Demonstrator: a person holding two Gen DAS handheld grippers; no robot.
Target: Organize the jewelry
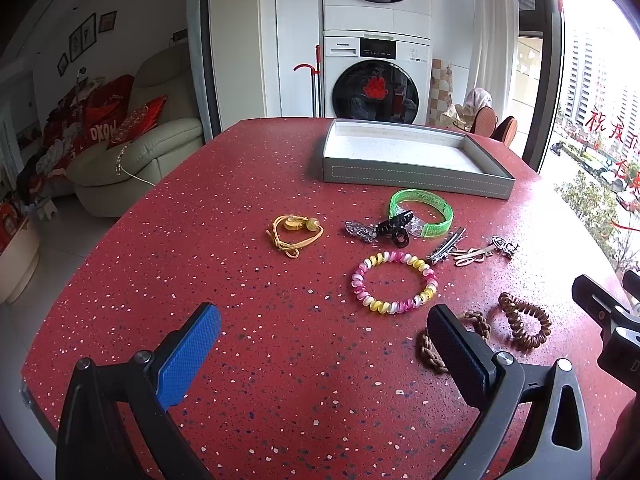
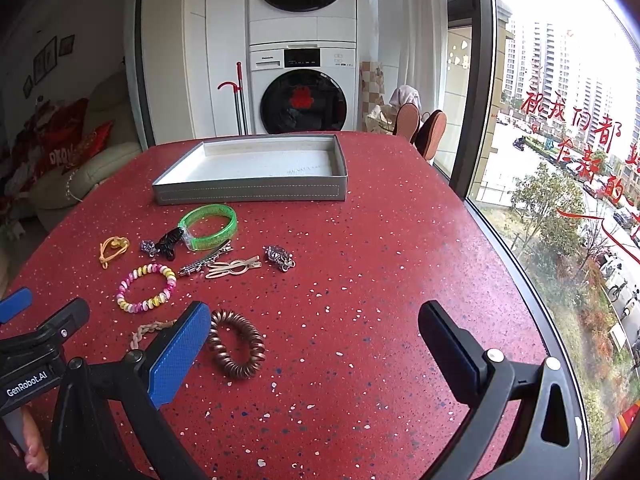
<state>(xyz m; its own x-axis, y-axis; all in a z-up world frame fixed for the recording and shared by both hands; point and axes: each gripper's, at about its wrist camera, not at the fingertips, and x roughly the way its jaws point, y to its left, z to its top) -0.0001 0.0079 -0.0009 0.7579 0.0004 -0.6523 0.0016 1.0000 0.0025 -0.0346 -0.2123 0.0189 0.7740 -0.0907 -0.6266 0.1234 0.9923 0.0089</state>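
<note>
A shallow grey tray (image 1: 416, 178) (image 2: 248, 192) with a white lining stands at the far side of the red speckled table. In front of it lie a green bangle (image 1: 436, 204) (image 2: 230, 218), a black claw clip (image 1: 394, 228) (image 2: 168, 242), a yellow cord bracelet (image 1: 294, 232) (image 2: 113, 249), a pink-yellow spiral hair tie (image 1: 394, 286) (image 2: 146, 288), metal hair clips (image 1: 472, 250) (image 2: 232, 266), a brown spiral hair tie (image 1: 524, 322) (image 2: 238, 344) and a braided band (image 1: 430, 350) (image 2: 150, 330). My left gripper (image 1: 324, 332) hovers open near the front. My right gripper (image 2: 314, 332) hovers open, its left finger beside the brown hair tie.
The table (image 1: 240, 320) (image 2: 380, 260) ends at a window on the right. Chair backs (image 2: 430, 128) stand beyond the far edge, a stacked washer and dryer (image 1: 376, 52) behind them. A sofa (image 1: 132, 152) sits at the left. A hand (image 2: 34, 448) holds the left gripper's handle.
</note>
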